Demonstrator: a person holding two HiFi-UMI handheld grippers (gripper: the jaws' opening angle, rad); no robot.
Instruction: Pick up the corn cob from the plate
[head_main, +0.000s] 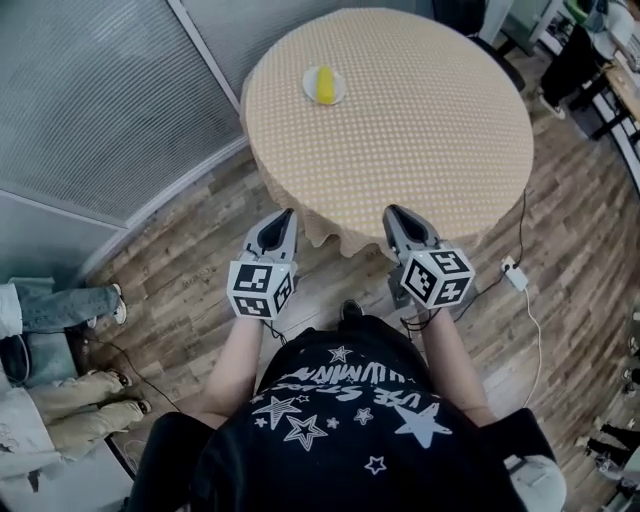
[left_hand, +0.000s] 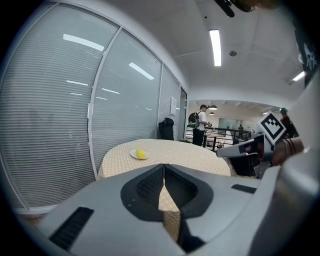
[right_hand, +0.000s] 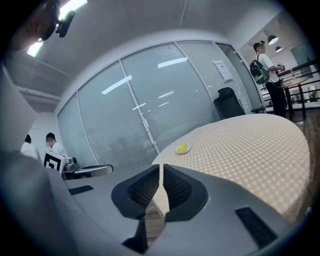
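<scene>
A yellow corn cob (head_main: 324, 84) lies on a small white plate (head_main: 309, 90) at the far left of a round table (head_main: 420, 120) with a yellow checked cloth. Both grippers hover short of the table's near edge, well away from the plate. My left gripper (head_main: 288, 214) is shut with nothing in it, and so is my right gripper (head_main: 393, 211). In the left gripper view the corn cob (left_hand: 141, 153) shows far beyond the closed jaw tips (left_hand: 163, 166). The right gripper view has the corn cob (right_hand: 182, 147) small and distant past its closed tips (right_hand: 161, 166).
A glass wall with blinds (head_main: 90, 100) runs along the left. People's legs (head_main: 60, 305) are at the left edge. A white power strip and cable (head_main: 515, 273) lie on the wooden floor at the right. A black chair (left_hand: 166, 129) stands behind the table, and a person with a backpack (left_hand: 200, 124) stands beyond it.
</scene>
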